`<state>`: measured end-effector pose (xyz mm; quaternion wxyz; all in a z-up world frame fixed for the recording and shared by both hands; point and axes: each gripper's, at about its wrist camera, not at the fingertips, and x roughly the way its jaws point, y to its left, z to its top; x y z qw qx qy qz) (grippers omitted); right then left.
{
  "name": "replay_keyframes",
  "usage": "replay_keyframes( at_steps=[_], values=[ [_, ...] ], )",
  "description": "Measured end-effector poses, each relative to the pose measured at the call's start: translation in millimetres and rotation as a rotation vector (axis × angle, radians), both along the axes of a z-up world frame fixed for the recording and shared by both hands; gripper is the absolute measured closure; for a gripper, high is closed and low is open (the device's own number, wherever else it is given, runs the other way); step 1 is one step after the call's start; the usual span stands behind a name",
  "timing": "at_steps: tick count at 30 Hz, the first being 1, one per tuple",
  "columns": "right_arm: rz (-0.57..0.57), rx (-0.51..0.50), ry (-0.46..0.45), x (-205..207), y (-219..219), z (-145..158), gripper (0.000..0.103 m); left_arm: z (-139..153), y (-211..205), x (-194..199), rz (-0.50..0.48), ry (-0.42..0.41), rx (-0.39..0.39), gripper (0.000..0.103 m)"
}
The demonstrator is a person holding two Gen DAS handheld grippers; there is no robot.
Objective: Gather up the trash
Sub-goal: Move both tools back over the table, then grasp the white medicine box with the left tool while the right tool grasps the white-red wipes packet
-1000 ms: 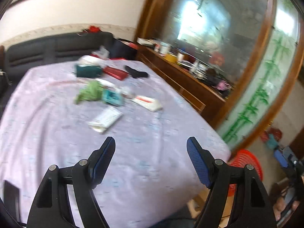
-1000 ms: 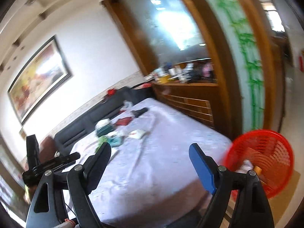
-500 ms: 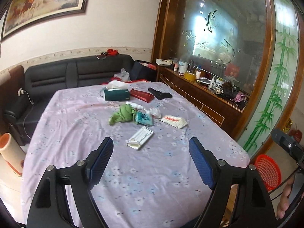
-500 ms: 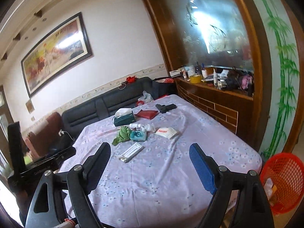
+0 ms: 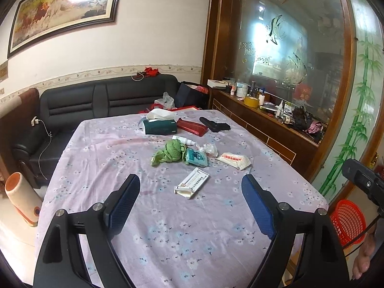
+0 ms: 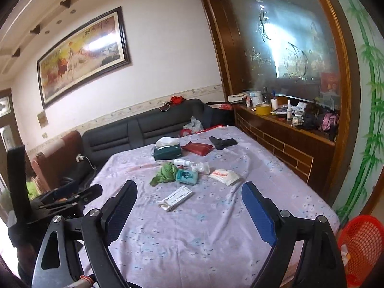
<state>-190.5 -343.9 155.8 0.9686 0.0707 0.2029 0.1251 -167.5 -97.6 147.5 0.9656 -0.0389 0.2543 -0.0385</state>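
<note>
In front of you the table (image 5: pixel 100 158) under its lilac flowered cloth fills both views, with the black sofa (image 5: pixel 79 103) behind it and the red mesh basket (image 6: pixel 362 244) on the floor by its near right corner. Your left gripper (image 5: pixel 190 201) hangs above the near edge, its jaws opening with nothing between them; your right gripper (image 6: pixel 189 206) is spread wide and empty too. The trash lies mid-table, well ahead of both: a crumpled green cloth (image 5: pixel 169 153), touching it a teal wipes packet (image 5: pixel 196 157), a white sachet (image 5: pixel 234 160), and nearest you a flattened white box (image 5: pixel 192 186).
</note>
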Motion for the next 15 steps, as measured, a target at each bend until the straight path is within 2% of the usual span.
replay_keyframes(
  at_steps=[15],
  values=[
    [0.018, 0.011, 0.031, 28.6, -3.0, -6.9, 0.011, -5.2, -12.7, 21.9, 0.003, 0.024, 0.054, 0.018]
  ],
)
